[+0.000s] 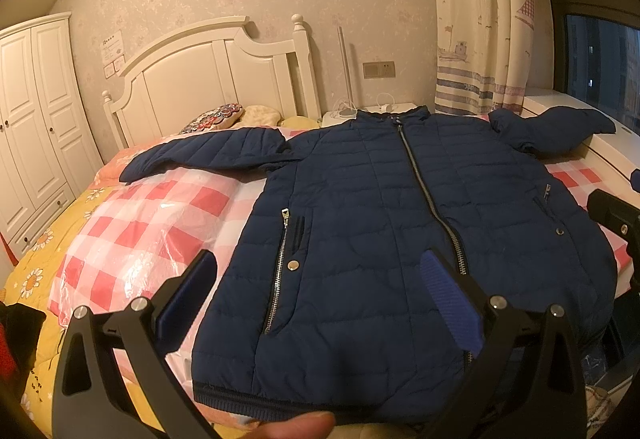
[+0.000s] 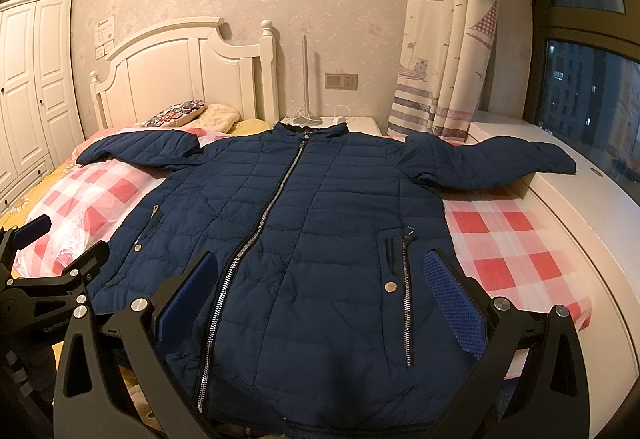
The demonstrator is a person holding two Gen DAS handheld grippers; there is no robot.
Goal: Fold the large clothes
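Your jacket (image 2: 320, 223) lies flat and face up on the bed (image 2: 516, 239), zipped, collar toward the headboard (image 2: 180, 75) and hem toward you. It rests on a red-and-white checked sheet (image 1: 160, 223) under clear plastic. Both sleeves are spread out: the left sleeve (image 1: 208, 155) lies across the checked sheet, and the right sleeve (image 2: 492, 163) reaches onto the white ledge (image 2: 580, 199) under the window (image 2: 592, 95). Your left gripper (image 1: 320, 283) hangs above the hem over the left pocket, its jaws spread wide and holding nothing. Your right gripper (image 2: 320, 279) hangs above the hem over the right pocket, its jaws also wide apart and empty. A fingertip (image 1: 292, 425) shows at the bottom edge of the left view, just below the hem. A wardrobe (image 1: 36, 127) stands far left.
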